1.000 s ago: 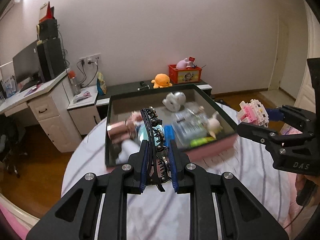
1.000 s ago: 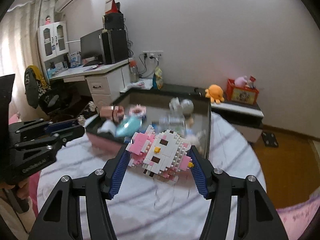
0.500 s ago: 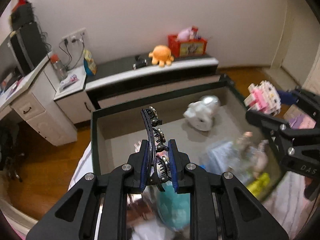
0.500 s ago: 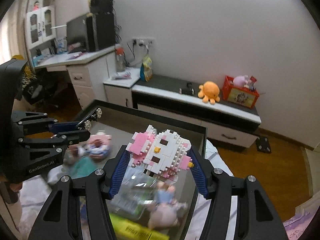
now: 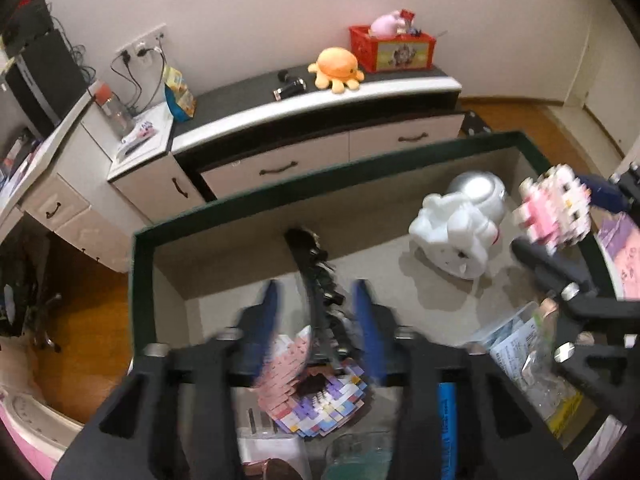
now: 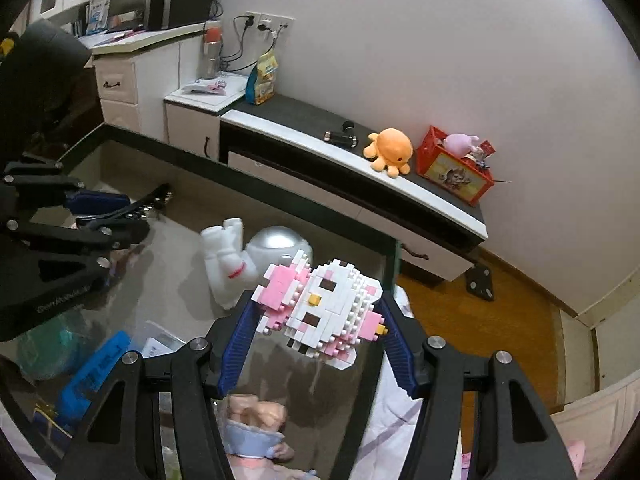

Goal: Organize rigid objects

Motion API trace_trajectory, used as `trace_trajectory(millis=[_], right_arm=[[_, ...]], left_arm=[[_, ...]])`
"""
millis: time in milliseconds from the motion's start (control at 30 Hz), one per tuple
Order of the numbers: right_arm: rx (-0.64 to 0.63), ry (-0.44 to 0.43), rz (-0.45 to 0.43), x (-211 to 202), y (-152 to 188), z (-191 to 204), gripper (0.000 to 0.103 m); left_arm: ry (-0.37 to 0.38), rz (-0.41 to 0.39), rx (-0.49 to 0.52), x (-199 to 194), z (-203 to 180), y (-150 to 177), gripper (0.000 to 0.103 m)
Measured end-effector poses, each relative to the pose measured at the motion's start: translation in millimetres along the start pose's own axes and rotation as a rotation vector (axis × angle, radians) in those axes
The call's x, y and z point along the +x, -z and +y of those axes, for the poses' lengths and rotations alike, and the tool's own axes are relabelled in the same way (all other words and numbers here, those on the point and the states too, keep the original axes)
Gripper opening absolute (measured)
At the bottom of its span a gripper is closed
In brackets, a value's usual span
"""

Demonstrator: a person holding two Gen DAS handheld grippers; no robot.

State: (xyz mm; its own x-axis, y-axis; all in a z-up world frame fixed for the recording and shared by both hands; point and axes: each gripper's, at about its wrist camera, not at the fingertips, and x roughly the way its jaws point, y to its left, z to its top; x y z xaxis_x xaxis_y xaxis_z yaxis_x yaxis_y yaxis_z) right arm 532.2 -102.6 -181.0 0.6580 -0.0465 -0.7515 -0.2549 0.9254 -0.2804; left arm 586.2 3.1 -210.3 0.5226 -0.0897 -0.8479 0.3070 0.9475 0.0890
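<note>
While the left gripper (image 5: 316,308) spread wide, freeing the black hair clip (image 5: 320,280) into the box (image 5: 138,276), the right gripper (image 6: 316,340) clasped the brick cat (image 6: 320,308) above it, unplaced.

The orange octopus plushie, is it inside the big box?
No, the orange octopus plushie sits on the low cabinet by the wall, beyond the green-rimmed box.
</note>
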Motion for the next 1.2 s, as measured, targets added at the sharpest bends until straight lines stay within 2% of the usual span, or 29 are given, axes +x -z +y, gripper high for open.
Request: trace_trajectory(millis=[33, 200, 300, 400, 467, 600, 667, 800, 933, 1000, 1033, 1067, 1100, 1200], right_arm=[[-0.011, -0.009, 0.008, 1, -1, 3, 0.061], [0.018, -0.088, 0.042, 9, -4, 6, 0.061], [0.075, -0.202, 0.05, 11, -4, 2, 0.061], [0.1, -0.244, 0.041, 6, -3, 0, 0.061], [0.129, -0.294, 0.054, 7, -3, -2, 0.061], [0.184, -0.271, 0.022, 2, 1, -10, 0.068], [0.215, -0.266, 0.027, 2, 0, -14, 0.083], [0.223, -0.262, 0.01, -3, 3, -15, 0.083], [0.234, -0.244, 0.009, -7, 1, -16, 0.085], [0.237, -0.229, 0.005, -12, 2, -16, 0.089], [0.241, -0.222, -0.002, -16, 4, -17, 0.094], [0.248, -0.206, 0.001, -19, 6, -19, 0.103], [0.256, -0.183, -0.001, -21, 8, -22, 0.103], [0.278, -0.229, -0.032, -38, 15, -29, 0.103]], left_arm=[[-0.01, -0.018, -0.001, -3, 0, 1, 0.068], [-0.009, -0.02, 0.012, -11, 3, 7, 0.07], [-0.016, -0.018, 0.012, -14, 5, 12, 0.072], [-0.007, -0.015, -0.005, -15, 8, 14, 0.081], [-0.021, -0.018, -0.021, -18, 12, 16, 0.084], [-0.011, -0.032, -0.057, -28, 19, 20, 0.086], [-0.026, -0.033, -0.042, -31, 19, 22, 0.089], [-0.016, -0.052, -0.029, -41, 17, 27, 0.093], [-0.014, -0.061, -0.028, -48, 16, 30, 0.102], [-0.001, -0.063, -0.03, -53, 15, 32, 0.103], [0.013, -0.064, -0.034, -57, 14, 35, 0.103], [0.041, -0.064, -0.035, -62, 14, 36, 0.103], [0.046, -0.068, -0.04, -66, 14, 38, 0.103], [-0.03, -0.125, -0.041, -84, 12, 44, 0.103]])
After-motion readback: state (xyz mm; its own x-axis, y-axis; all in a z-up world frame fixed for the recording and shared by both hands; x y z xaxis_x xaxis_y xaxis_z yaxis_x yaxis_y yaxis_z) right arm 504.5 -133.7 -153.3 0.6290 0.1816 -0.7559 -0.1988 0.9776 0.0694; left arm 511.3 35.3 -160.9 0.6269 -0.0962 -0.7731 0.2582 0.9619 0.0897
